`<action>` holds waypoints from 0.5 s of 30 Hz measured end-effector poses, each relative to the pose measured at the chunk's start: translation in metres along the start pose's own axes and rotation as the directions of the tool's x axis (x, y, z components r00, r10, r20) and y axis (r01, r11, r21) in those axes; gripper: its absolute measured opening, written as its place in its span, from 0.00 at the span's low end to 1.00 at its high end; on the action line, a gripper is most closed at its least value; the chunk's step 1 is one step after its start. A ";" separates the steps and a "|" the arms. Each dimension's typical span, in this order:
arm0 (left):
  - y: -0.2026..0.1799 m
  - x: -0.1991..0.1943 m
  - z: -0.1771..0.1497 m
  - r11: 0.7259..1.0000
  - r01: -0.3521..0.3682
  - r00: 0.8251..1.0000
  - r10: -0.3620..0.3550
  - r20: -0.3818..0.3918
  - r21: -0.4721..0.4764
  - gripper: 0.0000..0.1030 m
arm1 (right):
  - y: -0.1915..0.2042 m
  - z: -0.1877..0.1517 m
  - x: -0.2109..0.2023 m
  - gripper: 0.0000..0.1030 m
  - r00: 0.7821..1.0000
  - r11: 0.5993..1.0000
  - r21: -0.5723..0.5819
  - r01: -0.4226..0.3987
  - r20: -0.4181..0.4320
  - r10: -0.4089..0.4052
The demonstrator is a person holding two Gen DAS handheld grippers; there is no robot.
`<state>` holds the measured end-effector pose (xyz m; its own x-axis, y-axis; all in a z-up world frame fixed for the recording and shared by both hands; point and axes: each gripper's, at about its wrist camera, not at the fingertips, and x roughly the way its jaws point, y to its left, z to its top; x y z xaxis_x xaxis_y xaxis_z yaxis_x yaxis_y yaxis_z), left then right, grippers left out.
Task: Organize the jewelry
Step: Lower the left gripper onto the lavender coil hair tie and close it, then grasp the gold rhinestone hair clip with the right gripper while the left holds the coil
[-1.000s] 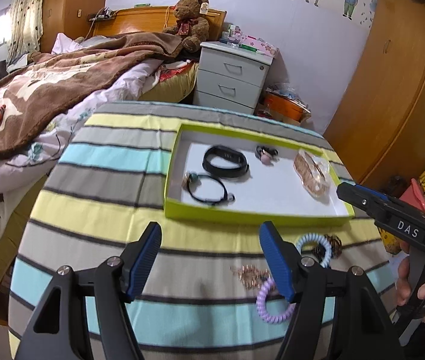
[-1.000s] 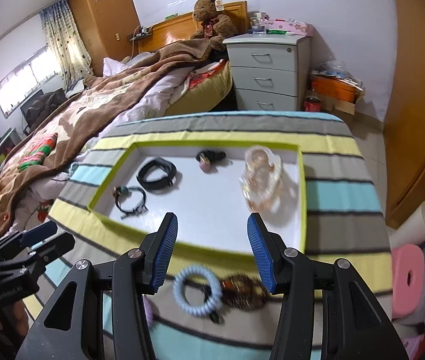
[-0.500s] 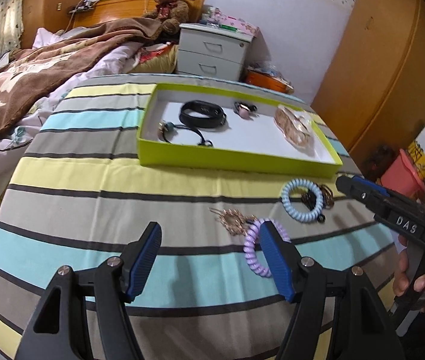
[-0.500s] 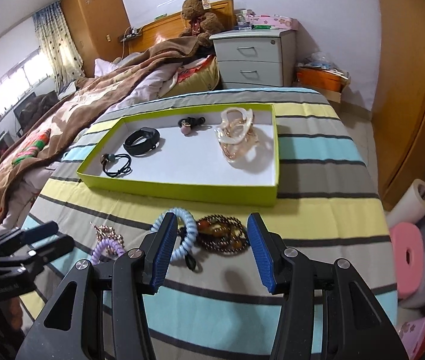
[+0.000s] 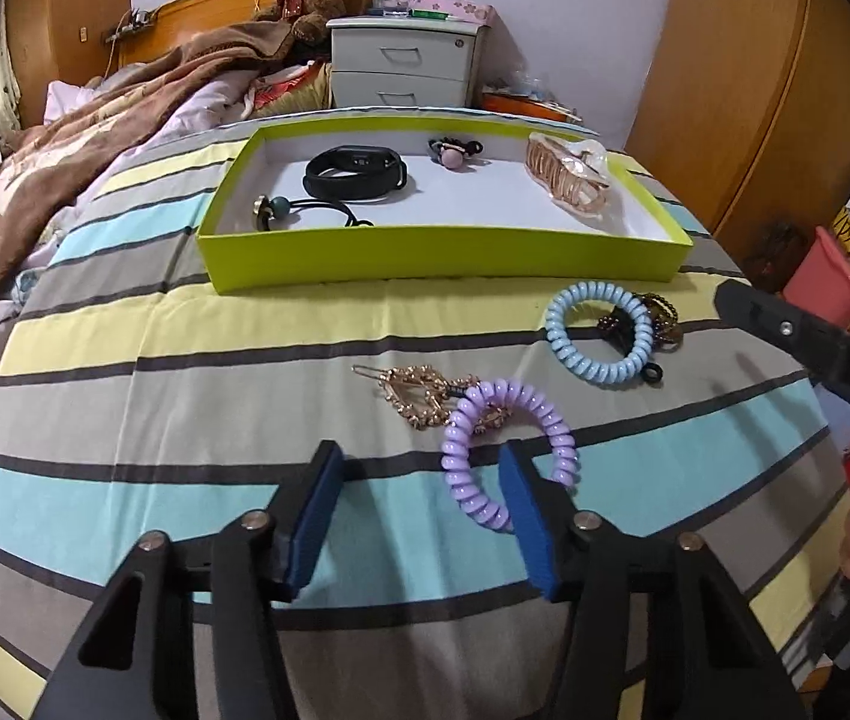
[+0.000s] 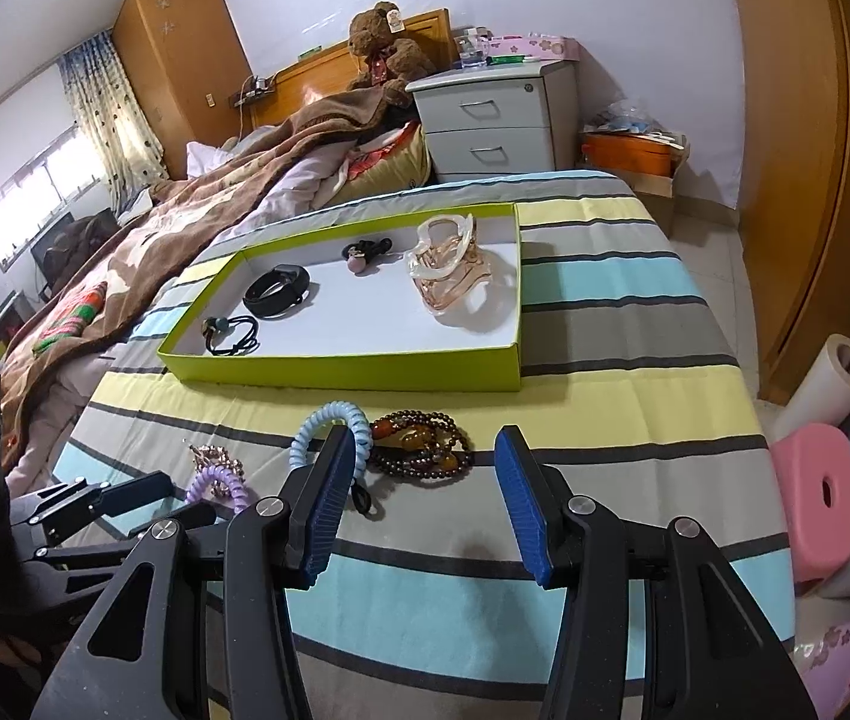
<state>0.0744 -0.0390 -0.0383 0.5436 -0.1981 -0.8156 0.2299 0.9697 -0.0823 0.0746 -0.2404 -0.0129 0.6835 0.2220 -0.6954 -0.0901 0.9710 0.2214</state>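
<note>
A purple coil hair tie [image 5: 508, 450] lies on the striped cloth, its near arc inside my left gripper [image 5: 422, 510] against the right finger. The jaws are closing and the pads do not press on it. A gold hair clip [image 5: 419, 396] lies just beyond. A blue coil tie [image 5: 598, 330] and a brown bead bracelet [image 6: 425, 450] lie to the right. My right gripper [image 6: 425, 498] stands open just short of the bracelet, nothing between its pads. The green tray [image 5: 442, 252] holds a black band [image 5: 356, 177], two bead ties and a clear claw clip [image 5: 568, 177].
The table's right edge drops to a pink stool [image 6: 820, 486] and floor clutter. A bed with a brown blanket [image 6: 197, 222] runs along the left. A grey nightstand [image 6: 490, 120] and a wooden wardrobe [image 6: 796, 180] stand behind. My left gripper [image 6: 194, 499] shows low left in the right wrist view.
Both grippers have come down and back from the tray to the loose pieces in front of it. The left jaws have narrowed, with the purple coil now at the right finger.
</note>
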 end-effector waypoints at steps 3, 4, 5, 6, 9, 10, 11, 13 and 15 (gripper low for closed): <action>-0.005 0.002 0.000 0.999 -0.039 0.999 0.039 0.001 0.028 0.43 | -0.001 0.000 -0.001 0.48 1.000 1.000 0.003 -0.005 0.004 0.005; -0.007 0.002 0.000 0.998 -0.047 0.999 0.047 0.001 0.041 0.41 | -0.001 0.000 -0.001 0.48 1.000 1.000 0.006 -0.008 0.005 0.008; -0.008 0.002 0.001 0.997 -0.051 0.999 0.051 0.003 0.051 0.37 | -0.001 -0.001 -0.001 0.48 1.000 1.000 0.006 -0.010 0.006 0.010; -0.009 0.002 0.001 0.997 -0.053 0.999 0.053 0.004 0.056 0.31 | -0.001 -0.001 -0.001 0.48 1.000 1.000 0.007 -0.010 0.006 0.010; -0.011 0.001 0.002 0.996 -0.049 0.999 0.049 0.004 0.070 0.13 | -0.002 -0.001 -0.002 0.48 1.000 1.000 0.010 -0.010 0.006 0.010; -0.011 0.001 0.002 0.996 -0.050 0.999 0.050 0.002 0.071 0.11 | -0.002 -0.001 -0.003 0.48 1.000 1.000 0.011 -0.011 0.009 0.011; -0.011 0.001 0.002 0.996 -0.049 0.999 0.049 0.002 0.069 0.11 | -0.002 0.000 -0.003 0.48 1.000 1.000 0.011 -0.011 0.010 0.011; -0.008 -0.001 0.002 0.998 -0.041 0.999 0.041 0.007 0.049 0.10 | -0.001 0.000 -0.004 0.48 1.000 1.000 0.009 -0.011 0.010 0.011; -0.006 -0.005 0.002 0.999 -0.029 0.999 0.028 0.017 0.041 0.10 | -0.001 0.000 -0.003 0.48 1.000 1.000 0.003 -0.011 0.007 0.011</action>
<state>0.0716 -0.0440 -0.0327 0.5632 -0.1730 -0.8080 0.2471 0.9684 -0.0350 0.0725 -0.2417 -0.0104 0.6873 0.2324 -0.6882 -0.0957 0.9681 0.2314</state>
